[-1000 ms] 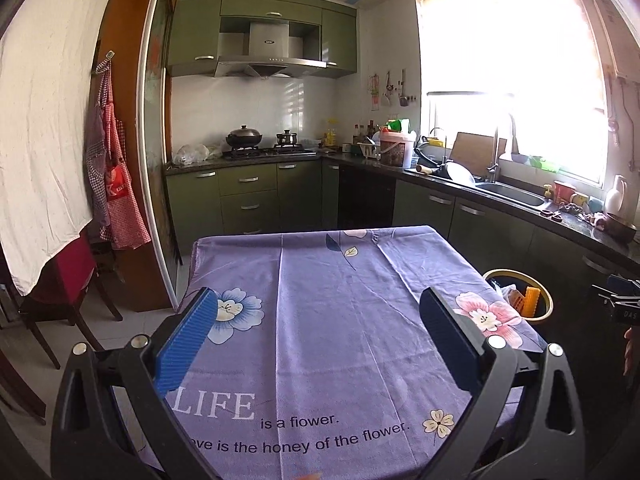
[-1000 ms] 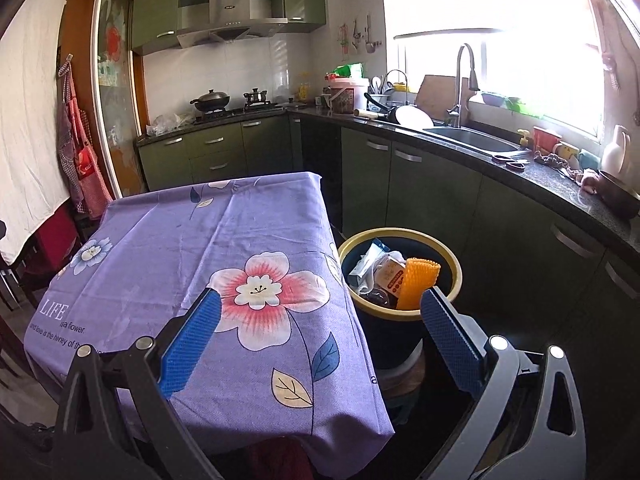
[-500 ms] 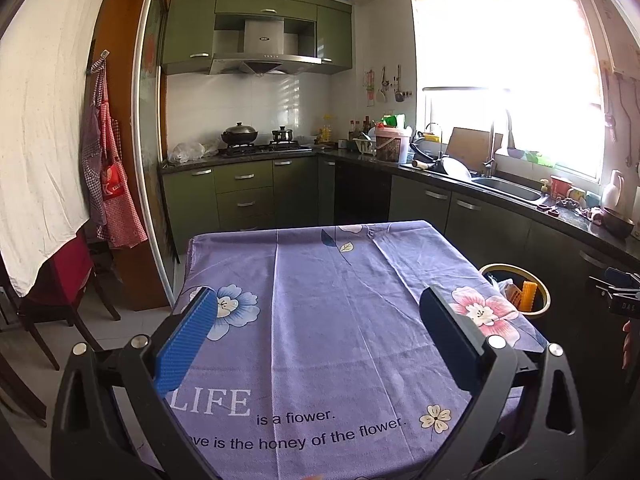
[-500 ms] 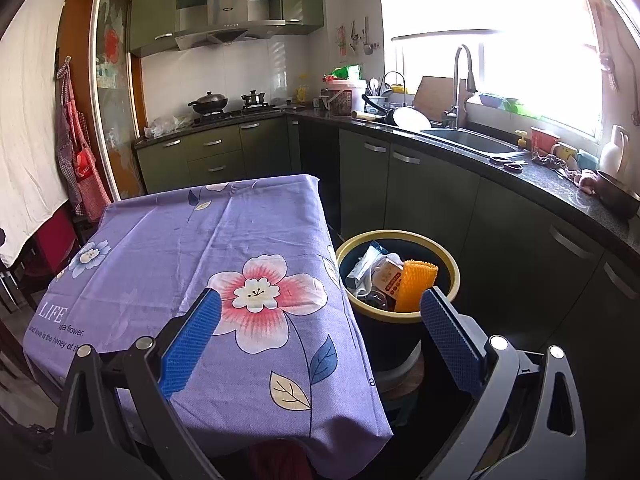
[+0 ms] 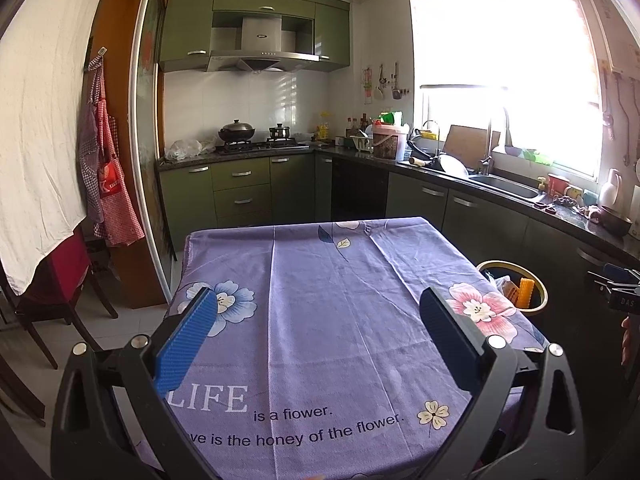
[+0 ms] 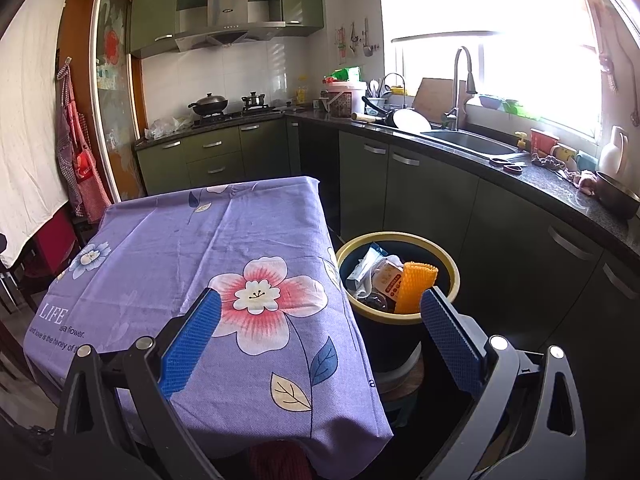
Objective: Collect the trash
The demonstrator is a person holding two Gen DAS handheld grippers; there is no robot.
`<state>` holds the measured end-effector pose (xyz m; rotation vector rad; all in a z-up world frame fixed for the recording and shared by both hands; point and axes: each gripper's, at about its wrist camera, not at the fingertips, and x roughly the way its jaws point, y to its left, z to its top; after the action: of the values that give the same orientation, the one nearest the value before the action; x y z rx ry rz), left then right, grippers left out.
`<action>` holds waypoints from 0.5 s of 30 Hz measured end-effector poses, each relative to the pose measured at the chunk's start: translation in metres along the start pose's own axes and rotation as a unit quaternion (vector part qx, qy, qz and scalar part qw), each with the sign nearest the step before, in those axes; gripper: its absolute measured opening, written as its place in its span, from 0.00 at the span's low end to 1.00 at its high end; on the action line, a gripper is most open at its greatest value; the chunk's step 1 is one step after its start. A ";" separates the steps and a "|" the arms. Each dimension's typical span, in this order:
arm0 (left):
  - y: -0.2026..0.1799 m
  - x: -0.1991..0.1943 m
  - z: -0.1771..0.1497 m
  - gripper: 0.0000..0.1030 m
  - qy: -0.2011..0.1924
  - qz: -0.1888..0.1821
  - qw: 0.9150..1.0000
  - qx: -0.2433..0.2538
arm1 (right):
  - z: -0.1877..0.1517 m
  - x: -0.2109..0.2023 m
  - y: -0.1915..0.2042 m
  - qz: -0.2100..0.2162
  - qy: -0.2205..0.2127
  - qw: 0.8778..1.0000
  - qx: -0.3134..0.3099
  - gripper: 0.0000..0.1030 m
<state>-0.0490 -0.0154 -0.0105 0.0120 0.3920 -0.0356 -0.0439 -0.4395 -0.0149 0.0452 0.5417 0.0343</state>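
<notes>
A dark bin with a yellow rim (image 6: 444,248) stands on the floor at the table's right side; it shows small in the left wrist view as the bin (image 5: 538,280). Inside lie an orange foam net (image 6: 414,286), a printed packet (image 6: 386,280) and a silvery wrapper (image 6: 362,266). My right gripper (image 6: 320,334) hangs open above the table's near right corner, nothing between its blue pads. My left gripper (image 5: 318,334) is open too, over the purple flowered tablecloth (image 5: 320,280). No trash shows on the cloth.
Green kitchen cabinets (image 6: 432,188) and a dark counter with a sink (image 6: 466,140) run along the right. A stove with a wok (image 5: 236,134) is at the back. A red chair (image 5: 64,276) and hanging aprons (image 5: 108,184) are left. A person's fingers (image 5: 626,338) show at the right edge.
Both grippers have drawn back and risen slightly, so the table and bin look a little smaller. Both stay open and empty.
</notes>
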 end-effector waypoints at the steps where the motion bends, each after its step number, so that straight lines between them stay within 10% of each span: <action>1: 0.000 0.000 0.000 0.94 0.000 0.000 1.000 0.001 | 0.000 0.000 0.000 0.000 0.000 1.000 0.000 0.95; 15: -0.001 0.001 -0.001 0.94 0.005 -0.004 1.000 0.000 | -0.001 0.002 0.002 0.001 0.001 1.000 0.003 0.95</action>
<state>-0.0481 -0.0163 -0.0120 0.0109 0.4021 -0.0426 -0.0429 -0.4376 -0.0162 0.0518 0.5444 0.0342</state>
